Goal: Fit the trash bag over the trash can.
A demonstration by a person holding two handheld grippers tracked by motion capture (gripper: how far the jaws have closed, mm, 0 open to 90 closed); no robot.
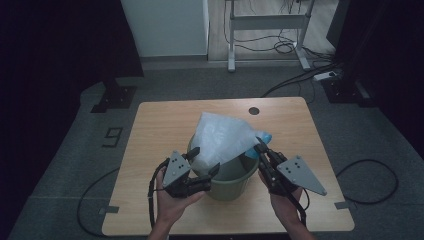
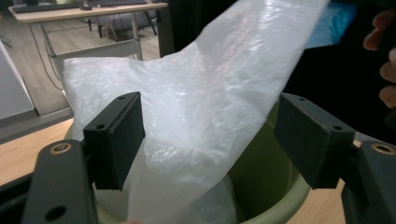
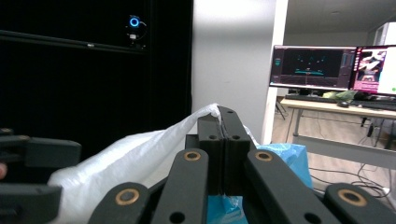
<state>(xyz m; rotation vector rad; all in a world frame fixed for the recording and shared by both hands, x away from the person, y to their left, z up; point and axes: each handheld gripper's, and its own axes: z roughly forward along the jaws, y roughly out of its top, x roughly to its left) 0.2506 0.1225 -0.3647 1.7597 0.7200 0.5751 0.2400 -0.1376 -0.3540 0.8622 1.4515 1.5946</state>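
Note:
A pale green bin (image 1: 227,189) stands on the wooden table (image 1: 160,130), and a white translucent plastic bag (image 1: 222,137) rises out of it. My left gripper (image 1: 205,160) is at the bin's near left rim, open. In the left gripper view its jaws (image 2: 210,140) stand wide apart around a fold of the bag (image 2: 205,93), pads off it, above the bin's rim (image 2: 280,205). My right gripper (image 1: 260,146) is at the bin's right side, shut on the bag's edge (image 3: 212,112). Its jaws (image 3: 223,126) are pressed together on the film. A blue plastic piece (image 3: 289,158) lies just behind them.
A dark round hole (image 1: 254,111) is near the table's far edge. A white desk frame (image 1: 267,22) and floor cables (image 1: 300,77) lie beyond. Monitors (image 3: 313,67) glow in the right gripper view. Bare tabletop lies left of and behind the bin.

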